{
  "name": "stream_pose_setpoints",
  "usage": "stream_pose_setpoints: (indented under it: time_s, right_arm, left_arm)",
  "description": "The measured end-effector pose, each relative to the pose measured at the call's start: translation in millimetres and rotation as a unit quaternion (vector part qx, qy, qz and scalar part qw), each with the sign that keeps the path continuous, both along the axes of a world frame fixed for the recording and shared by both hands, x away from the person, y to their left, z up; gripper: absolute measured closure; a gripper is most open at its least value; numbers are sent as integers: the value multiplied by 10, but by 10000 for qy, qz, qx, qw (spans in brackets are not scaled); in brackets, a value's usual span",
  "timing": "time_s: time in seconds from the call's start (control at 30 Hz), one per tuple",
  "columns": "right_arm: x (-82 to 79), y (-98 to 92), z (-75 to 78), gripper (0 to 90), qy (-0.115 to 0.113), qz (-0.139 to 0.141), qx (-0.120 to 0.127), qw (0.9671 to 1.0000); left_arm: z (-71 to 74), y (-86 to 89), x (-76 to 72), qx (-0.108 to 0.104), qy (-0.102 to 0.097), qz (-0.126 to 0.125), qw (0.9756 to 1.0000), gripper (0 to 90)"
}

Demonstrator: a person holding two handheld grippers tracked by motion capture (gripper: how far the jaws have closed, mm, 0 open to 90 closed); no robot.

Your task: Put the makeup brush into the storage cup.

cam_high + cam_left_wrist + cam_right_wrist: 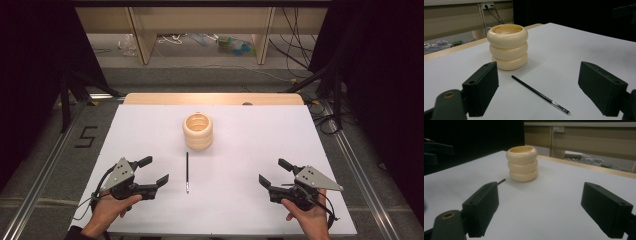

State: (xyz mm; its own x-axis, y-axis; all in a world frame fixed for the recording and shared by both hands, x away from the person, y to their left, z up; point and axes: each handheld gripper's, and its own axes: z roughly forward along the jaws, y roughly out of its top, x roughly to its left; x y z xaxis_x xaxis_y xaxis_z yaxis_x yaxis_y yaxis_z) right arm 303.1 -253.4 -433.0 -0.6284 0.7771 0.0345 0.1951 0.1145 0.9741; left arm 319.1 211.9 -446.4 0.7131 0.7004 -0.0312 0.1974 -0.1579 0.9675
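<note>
Left gripper [154, 171] low at the near left of the white surface [260, 135], jaws spread wide and empty, angled toward the middle as if lined up for a pick; just right of it, thin black brush [187, 172] flat on the surface, pale tip toward the person, apart from both grippers; beyond its far end, cream ribbed holder [198, 131] upright, mouth open, probably where the brush belongs; right gripper [274, 171] at the near right, jaws likewise spread and empty, likely waiting to steady the holder.
</note>
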Motion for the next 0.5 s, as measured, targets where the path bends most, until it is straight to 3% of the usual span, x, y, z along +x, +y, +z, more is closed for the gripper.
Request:
stream_pose_setpoints:
  time_s: [0.33, 0.37, 0.5]
  right_arm:
    - [-4, 2, 1, 156, -7, 25, -24, 10000]
    - [-24, -16, 16, 156, 105, -22, -153, 9998]
    - [-27, -24, 15, 157, 97, -20, -168, 9998]
  left_arm:
    - [-7, -9, 1, -8, 49, 23, 10000, 165]
    - [-9, -10, 2, -6, 52, 27, 10000, 165]
    - [-14, -23, 14, 11, 69, 12, 10000, 165]
